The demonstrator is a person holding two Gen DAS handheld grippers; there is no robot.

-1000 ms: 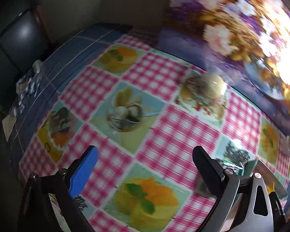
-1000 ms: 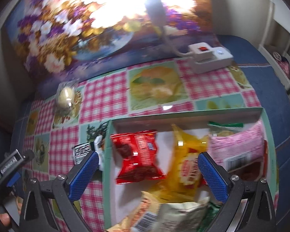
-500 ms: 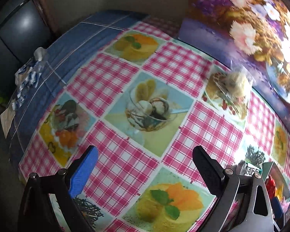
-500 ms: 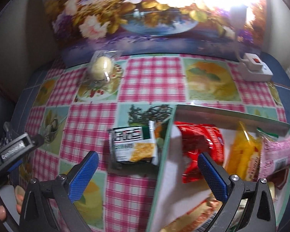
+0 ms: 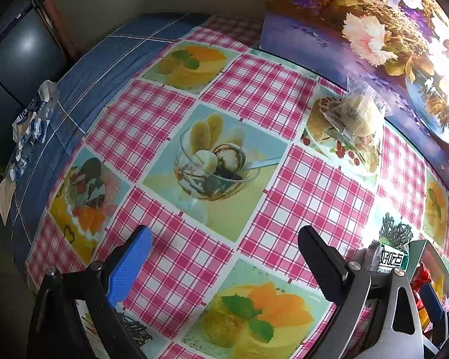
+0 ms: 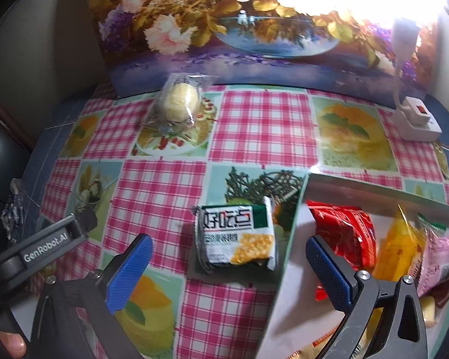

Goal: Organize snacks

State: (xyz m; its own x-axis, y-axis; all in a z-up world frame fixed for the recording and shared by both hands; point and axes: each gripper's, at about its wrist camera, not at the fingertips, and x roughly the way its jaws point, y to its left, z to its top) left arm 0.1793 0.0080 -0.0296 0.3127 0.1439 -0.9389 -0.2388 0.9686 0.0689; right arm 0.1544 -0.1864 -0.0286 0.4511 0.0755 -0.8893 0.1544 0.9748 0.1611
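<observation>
A green-and-white cracker packet [image 6: 237, 237] lies on the checked tablecloth just left of the box [image 6: 374, 184]; it also shows in the left wrist view [image 5: 392, 259]. The box holds a red packet [image 6: 345, 232], a yellow packet [image 6: 399, 246] and a pink packet [image 6: 443, 257]. A clear-wrapped round bun [image 6: 179, 101] lies at the back near the flower picture, also in the left wrist view [image 5: 357, 113]. My right gripper [image 6: 229, 264] is open and empty, hovering over the cracker packet. My left gripper [image 5: 224, 257] is open and empty over bare tablecloth.
A flower picture [image 6: 254, 24] stands along the table's back edge. A white power strip [image 6: 417, 124] with a cable sits at the back right. Crumpled wrappers [image 5: 30, 122] lie on the blue cloth at the far left. The left gripper's body [image 6: 45, 246] shows at the right view's left.
My right gripper has swung left from over the box to above the cracker packet. My left gripper's view has shifted so the bun and table centre sit closer. Both stay open.
</observation>
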